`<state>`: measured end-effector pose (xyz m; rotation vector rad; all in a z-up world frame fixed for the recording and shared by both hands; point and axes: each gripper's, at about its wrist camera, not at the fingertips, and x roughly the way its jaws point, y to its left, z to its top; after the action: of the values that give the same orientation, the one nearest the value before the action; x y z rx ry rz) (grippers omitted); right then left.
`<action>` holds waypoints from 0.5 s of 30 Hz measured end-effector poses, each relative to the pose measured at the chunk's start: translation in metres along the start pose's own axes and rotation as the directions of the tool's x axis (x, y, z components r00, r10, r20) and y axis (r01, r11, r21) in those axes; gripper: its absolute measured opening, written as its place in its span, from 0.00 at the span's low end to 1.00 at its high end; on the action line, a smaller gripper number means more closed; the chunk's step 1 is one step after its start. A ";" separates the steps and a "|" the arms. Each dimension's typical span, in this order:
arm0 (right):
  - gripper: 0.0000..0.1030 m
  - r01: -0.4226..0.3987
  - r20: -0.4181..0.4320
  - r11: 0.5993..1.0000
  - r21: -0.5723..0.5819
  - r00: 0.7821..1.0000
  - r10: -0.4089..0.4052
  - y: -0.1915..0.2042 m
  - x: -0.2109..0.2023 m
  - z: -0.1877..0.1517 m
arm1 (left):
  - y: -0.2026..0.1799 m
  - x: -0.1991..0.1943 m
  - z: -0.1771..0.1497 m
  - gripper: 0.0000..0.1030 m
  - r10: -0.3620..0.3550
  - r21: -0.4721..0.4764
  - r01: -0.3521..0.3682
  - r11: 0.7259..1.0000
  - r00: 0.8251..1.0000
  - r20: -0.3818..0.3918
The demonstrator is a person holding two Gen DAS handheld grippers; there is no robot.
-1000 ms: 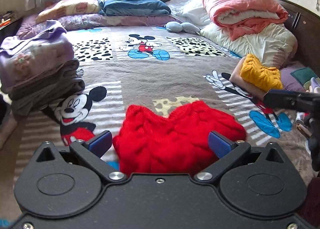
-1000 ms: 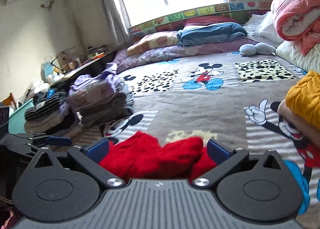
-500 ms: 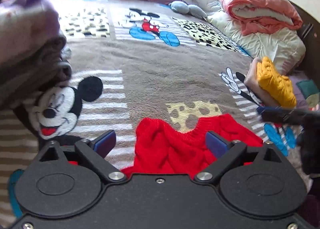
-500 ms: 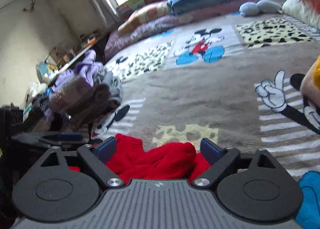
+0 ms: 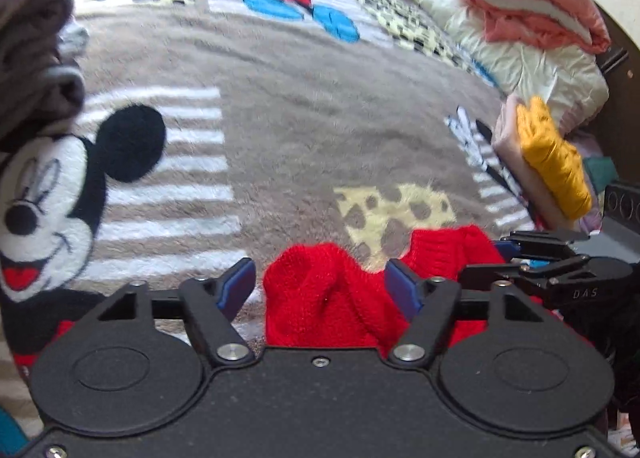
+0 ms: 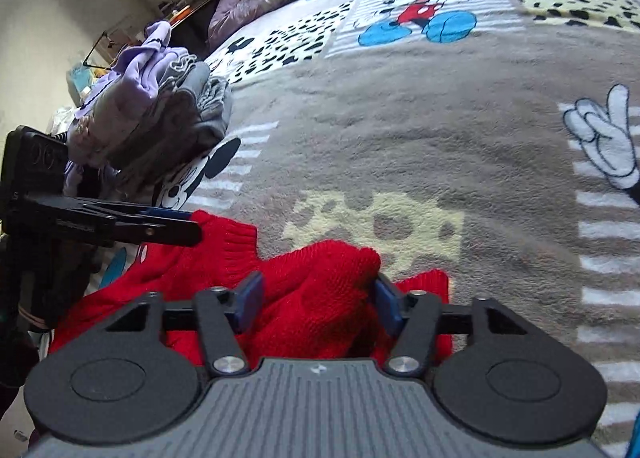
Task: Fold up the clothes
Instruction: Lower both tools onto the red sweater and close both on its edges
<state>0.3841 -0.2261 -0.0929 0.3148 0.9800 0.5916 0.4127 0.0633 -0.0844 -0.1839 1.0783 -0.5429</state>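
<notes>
**Left wrist and right wrist views: both tools closing on the near edge of the red sweater**

Left wrist view: the red sweater lies bunched on the bed's cartoon blanket, directly ahead of and below the left tool. A raised fold of knit sits between its blue pads. The jaws are closing; the right-hand pad touches knit, the left-hand pad stands clear of it, so no grip yet. The right tool shows at frame right, at the sweater's other end.

Right wrist view: a hump of the red sweater fills the gap of the right tool. Jaws closing, both pads at or against the knit; whether they press is hard to tell. The left tool lies side-on at frame left, over a ribbed edge of the garment.

Key relation: the garment's long axis runs side to side across both tools, each one nearer its own end. Both tools pitch steeply down toward the bed.

Judgement: the coming move likely needs both pinches seated before any lift.

Surroundings: folded pile to the left, yellow knit to the right, both well apart from the sweater.
</notes>
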 end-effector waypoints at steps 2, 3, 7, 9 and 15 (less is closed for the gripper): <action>0.38 -0.031 -0.008 1.000 -0.004 1.000 0.031 -0.001 0.002 -0.001 | -0.003 0.005 -0.002 0.41 0.011 0.026 -0.011 1.000 1.000 -0.014; 0.32 -0.043 -0.002 0.999 -0.006 0.999 0.043 -0.001 0.000 -0.001 | -0.008 0.002 -0.002 0.34 0.014 0.046 -0.013 0.999 1.000 -0.008; 0.24 -0.085 0.051 0.996 -0.005 0.995 0.085 0.001 -0.018 0.003 | -0.028 -0.016 0.001 0.25 0.029 0.125 -0.034 0.992 0.999 0.041; 0.23 -0.098 0.085 0.995 -0.009 0.992 0.099 0.004 -0.030 0.007 | -0.038 -0.032 0.004 0.23 0.031 0.153 -0.043 0.987 0.997 0.075; 0.21 -0.118 0.184 0.992 -0.046 0.975 0.124 0.025 -0.079 0.028 | -0.071 -0.087 0.020 0.22 0.057 0.209 -0.100 0.973 0.978 0.202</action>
<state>0.3665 -0.2526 -0.0116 0.3933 0.7730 0.6768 0.3754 0.0439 0.0216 -0.0009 0.8247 -0.5556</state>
